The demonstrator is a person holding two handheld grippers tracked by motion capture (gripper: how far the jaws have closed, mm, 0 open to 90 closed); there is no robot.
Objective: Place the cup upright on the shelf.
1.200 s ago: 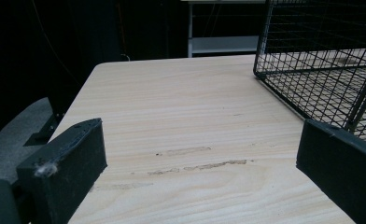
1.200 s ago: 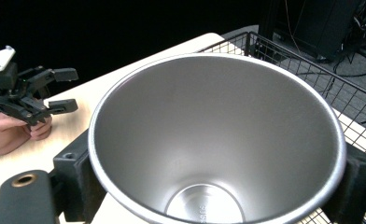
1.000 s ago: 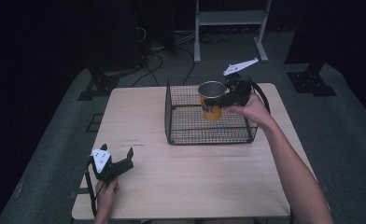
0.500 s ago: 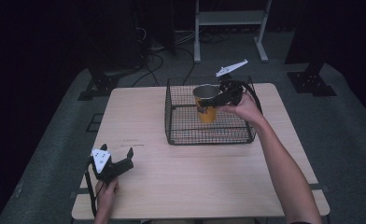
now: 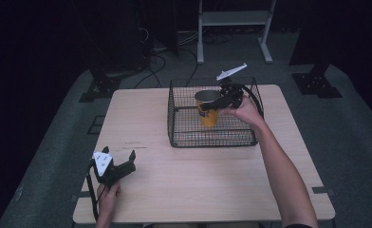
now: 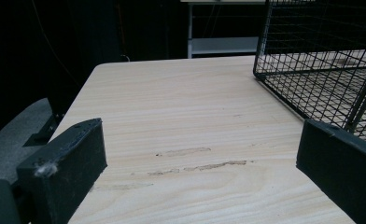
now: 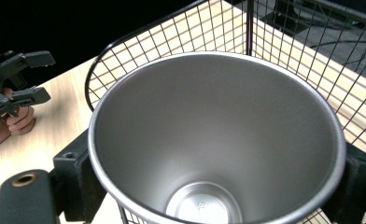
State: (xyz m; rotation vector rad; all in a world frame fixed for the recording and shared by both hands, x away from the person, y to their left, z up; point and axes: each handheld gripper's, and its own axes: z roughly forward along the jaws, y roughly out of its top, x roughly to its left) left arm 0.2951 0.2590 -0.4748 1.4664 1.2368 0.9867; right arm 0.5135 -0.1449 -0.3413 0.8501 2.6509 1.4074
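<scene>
A yellow cup (image 5: 207, 112) with a bare steel inside (image 7: 218, 154) hangs upright within the black wire basket (image 5: 184, 140) on the wooden table (image 5: 184, 175). My right gripper (image 5: 219, 101) is shut on the cup just under its rim, one jaw on each side. The cup is empty. My left gripper (image 5: 119, 159) rests open near the table's front left corner, nothing between its jaws; the left gripper view shows bare wood (image 6: 190, 140) and the basket's corner (image 6: 312, 70) ahead. The left gripper (image 7: 24, 77) also appears far off in the right gripper view.
The basket sits at the table's back middle, its wire walls close around the cup. A white metal shelf frame (image 5: 231, 19) and cables (image 5: 160, 47) stand on the dark floor behind the table.
My right gripper has carried the cup leftward and lower inside the basket. The left gripper has stayed in place.
</scene>
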